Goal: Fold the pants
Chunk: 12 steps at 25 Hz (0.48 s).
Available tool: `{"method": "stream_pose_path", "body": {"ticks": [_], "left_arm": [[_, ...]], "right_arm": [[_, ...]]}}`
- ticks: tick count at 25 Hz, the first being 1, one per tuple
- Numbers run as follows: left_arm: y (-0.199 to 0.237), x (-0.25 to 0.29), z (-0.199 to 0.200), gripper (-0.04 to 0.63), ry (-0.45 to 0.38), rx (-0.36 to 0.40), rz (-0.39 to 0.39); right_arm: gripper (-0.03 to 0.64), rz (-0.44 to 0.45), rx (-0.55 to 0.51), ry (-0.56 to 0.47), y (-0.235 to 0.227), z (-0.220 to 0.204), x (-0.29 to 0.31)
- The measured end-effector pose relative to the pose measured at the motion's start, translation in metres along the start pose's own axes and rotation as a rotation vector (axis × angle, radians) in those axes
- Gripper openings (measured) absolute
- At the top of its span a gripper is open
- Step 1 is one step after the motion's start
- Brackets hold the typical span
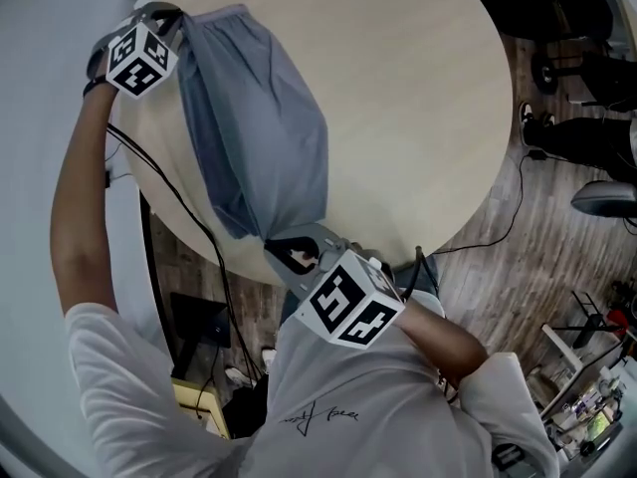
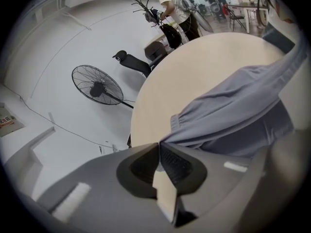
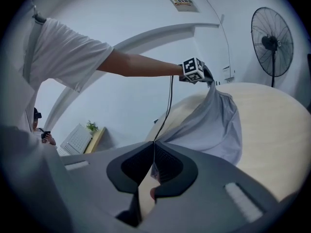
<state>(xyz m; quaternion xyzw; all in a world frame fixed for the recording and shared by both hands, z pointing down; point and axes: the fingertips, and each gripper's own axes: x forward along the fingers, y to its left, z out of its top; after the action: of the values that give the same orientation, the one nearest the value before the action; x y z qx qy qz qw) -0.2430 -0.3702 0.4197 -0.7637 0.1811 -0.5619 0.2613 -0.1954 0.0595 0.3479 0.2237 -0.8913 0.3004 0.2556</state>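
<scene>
The person is holding the grey pants [image 1: 254, 118] stretched over the round wooden table [image 1: 418, 108]. The left gripper [image 1: 171, 18] is pinching one end at the far edge, and the right gripper [image 1: 274, 247] is clenching the other end near the body.

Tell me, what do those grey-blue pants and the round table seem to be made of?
The pants look like thin, soft fabric with a matte grey-blue finish. They drape in loose folds and sag between the two held ends. The table looks like pale wood or a wood-look laminate, smooth with a low sheen. Its even beige top does not show which of the two it is.
</scene>
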Motion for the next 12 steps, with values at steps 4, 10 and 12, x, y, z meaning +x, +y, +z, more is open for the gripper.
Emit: {"method": "stream_pose_path", "body": {"ticks": [4,10,12], "left_arm": [[-0.006,0.009,-0.014,0.064,0.006,-0.004,0.002],[-0.015,0.026,-0.031,0.064,0.021,0.001,0.002],[-0.016,0.033,-0.036,0.063,0.021,-0.013,0.001]], "right_arm": [[0.003,0.061,-0.033,0.029,0.016,0.004,0.031],[0.003,0.141,-0.058,0.083,0.03,0.0,0.067],[0.003,0.158,-0.068,0.099,0.029,0.001,0.077]]}}
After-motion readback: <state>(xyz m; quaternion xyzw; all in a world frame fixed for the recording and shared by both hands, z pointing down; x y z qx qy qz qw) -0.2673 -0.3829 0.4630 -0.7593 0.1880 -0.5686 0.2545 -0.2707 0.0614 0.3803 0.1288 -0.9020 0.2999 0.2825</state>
